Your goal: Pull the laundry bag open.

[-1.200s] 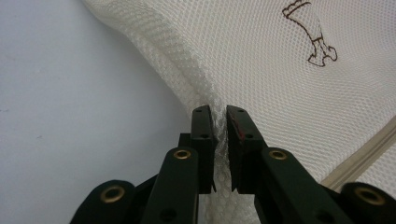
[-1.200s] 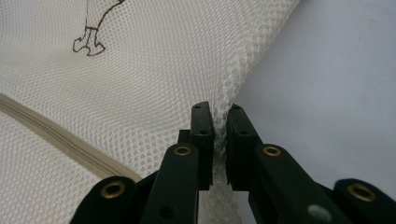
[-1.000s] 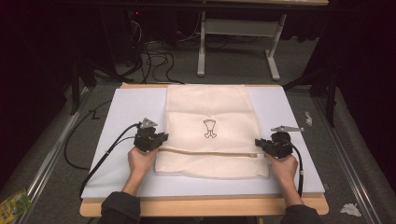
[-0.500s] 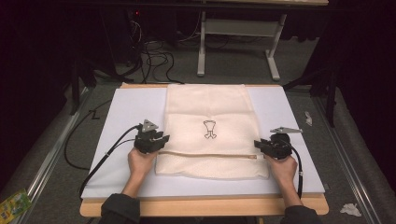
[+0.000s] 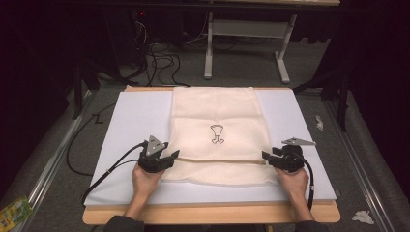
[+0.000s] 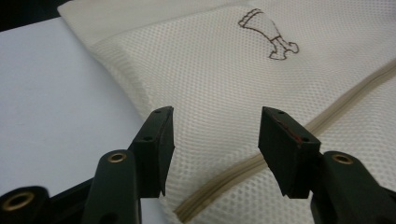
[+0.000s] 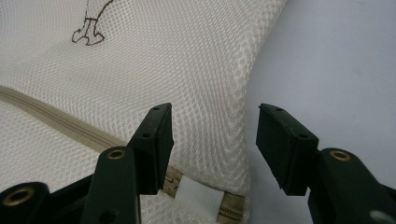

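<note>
The left tool (image 5: 170, 155) is released, its jaws spread wide and poised at the left edge of the cream mesh bag (image 5: 217, 116), which lies flat on the white surface (image 5: 130, 116); in the left gripper view (image 6: 212, 135) the tan zipper band (image 6: 261, 158) runs between and just beyond the jaws. The right tool (image 5: 267, 155) is released too, jaws parted over the bag's right edge, where in the right gripper view (image 7: 212, 135) the zipper's end and a small white tab (image 7: 196, 193) sit just below the left jaw. The brown emblem (image 5: 217, 134) lies ahead of both tools, roughly midway between them.
</note>
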Action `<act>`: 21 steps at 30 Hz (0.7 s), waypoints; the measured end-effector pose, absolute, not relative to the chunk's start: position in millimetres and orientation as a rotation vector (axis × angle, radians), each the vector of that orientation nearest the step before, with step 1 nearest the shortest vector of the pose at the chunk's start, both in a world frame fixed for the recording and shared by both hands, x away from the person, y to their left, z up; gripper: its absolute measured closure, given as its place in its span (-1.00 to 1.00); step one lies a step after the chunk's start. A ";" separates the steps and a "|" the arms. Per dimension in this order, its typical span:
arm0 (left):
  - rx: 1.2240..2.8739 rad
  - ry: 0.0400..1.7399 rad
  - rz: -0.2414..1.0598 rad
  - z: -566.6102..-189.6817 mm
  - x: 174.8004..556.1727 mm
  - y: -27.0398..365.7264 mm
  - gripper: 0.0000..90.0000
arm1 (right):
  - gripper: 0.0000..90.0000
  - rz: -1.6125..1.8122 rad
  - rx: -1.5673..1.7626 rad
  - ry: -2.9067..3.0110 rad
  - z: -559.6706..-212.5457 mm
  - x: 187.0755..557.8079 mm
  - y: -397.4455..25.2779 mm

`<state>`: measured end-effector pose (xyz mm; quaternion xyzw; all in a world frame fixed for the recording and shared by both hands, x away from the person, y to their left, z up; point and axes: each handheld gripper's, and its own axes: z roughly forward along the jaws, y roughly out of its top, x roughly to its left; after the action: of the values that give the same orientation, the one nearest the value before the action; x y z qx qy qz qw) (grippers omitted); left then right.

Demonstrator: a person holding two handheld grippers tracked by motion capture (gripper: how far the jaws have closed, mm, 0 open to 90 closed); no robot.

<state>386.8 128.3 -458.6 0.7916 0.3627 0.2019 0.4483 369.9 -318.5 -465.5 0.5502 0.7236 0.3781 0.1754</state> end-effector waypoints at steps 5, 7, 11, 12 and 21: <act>1.937 0.906 0.476 -469.0 385.2 116.5 -0.12 | 0.04 1.094 1.583 2.047 -469.1 371.6 -316.1; 1.942 0.907 0.457 -473.8 385.8 112.4 -0.14 | 0.04 1.091 1.586 2.056 -470.4 373.8 -314.3; 1.971 0.914 0.434 -481.2 387.7 106.6 -0.16 | 0.06 1.080 1.622 2.081 -476.5 378.1 -313.0; 1.975 0.921 0.428 -482.2 388.4 105.8 -0.16 | 0.07 1.083 1.628 2.075 -476.3 377.3 -312.1; 2.122 0.903 0.441 -485.4 392.0 92.2 -0.23 | 0.55 1.059 1.597 2.127 -475.6 375.0 -303.0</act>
<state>392.0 92.2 -485.4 0.8336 0.3545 0.1732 0.3864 375.0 -303.0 -475.6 0.5525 0.7357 0.3662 0.1392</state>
